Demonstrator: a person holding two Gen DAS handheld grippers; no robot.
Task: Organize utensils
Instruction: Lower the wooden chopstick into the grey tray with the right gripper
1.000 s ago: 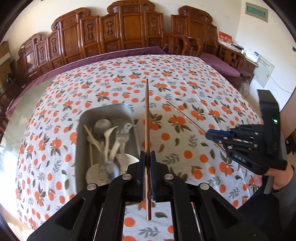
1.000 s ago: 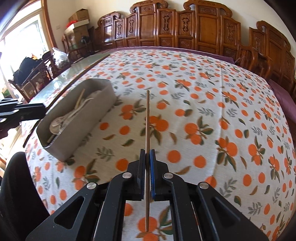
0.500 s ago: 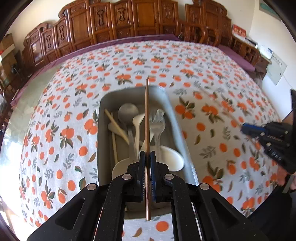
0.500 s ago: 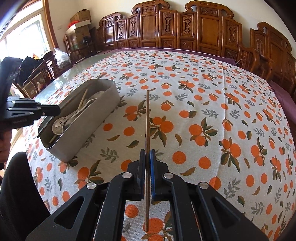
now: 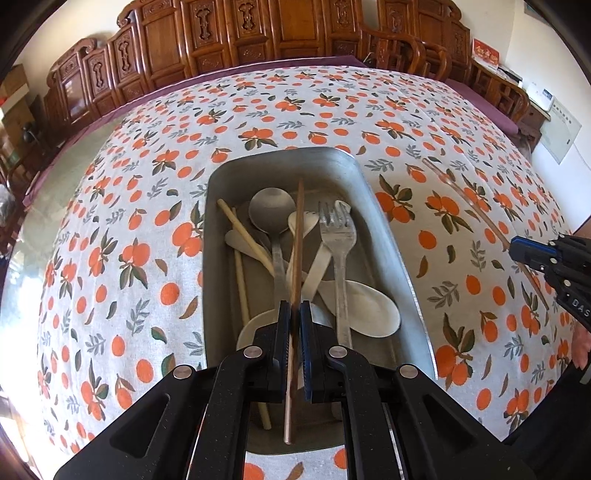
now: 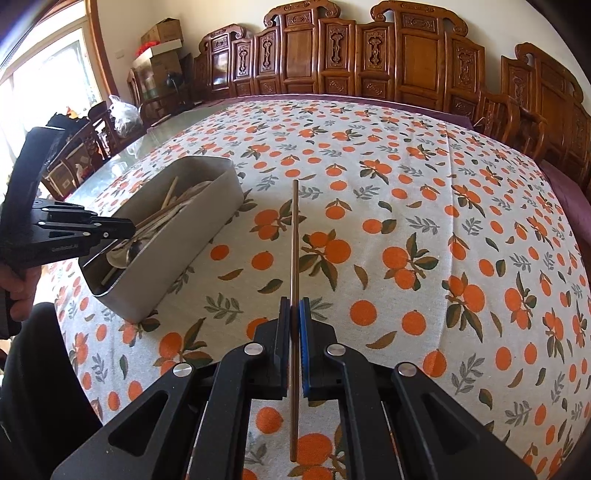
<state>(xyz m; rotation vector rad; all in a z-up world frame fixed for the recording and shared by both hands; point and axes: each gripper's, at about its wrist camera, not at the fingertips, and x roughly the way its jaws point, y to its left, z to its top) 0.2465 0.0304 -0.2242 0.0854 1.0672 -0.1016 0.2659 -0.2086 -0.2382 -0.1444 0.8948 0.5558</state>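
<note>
A table draped in a white cloth (image 5: 122,206) printed with oranges and leaves fills both wrist views, with carved wooden chairs (image 5: 229,33) lined along its far side.

On the left of the scene sits a grey metal tray (image 5: 391,236), its long side running away from the left camera. Inside lie a metal spoon (image 5: 269,210), a metal fork (image 5: 338,236), several pale spoons (image 5: 364,308) and 2 light wooden chopsticks (image 5: 243,236), loosely piled and crossing one another. Most of the utensils seem to be gathered here already.

The left gripper (image 5: 294,317) hangs over the near end of the tray, pointing steeply down, its jaws clamped on 1 dark brown chopstick (image 5: 297,236). The stick runs lengthwise above the pile; whether its tip touches anything cannot be told. This piece looks about ready to be released into the tray.

Further right, over bare cloth well apart from the tray, the right gripper (image 6: 294,314) is pinched tight on a second brown chopstick (image 6: 294,236), which sticks out ahead of the jaws above the tablecloth. In the left view this same gripper appears at the right edge of the frame, a hand just below it.

No other loose utensils show on the cloth in either view. As a judgement, the task is close to finished: what is left is dropping the left stick into the tray, then carrying the right stick across and placing it alongside
</note>
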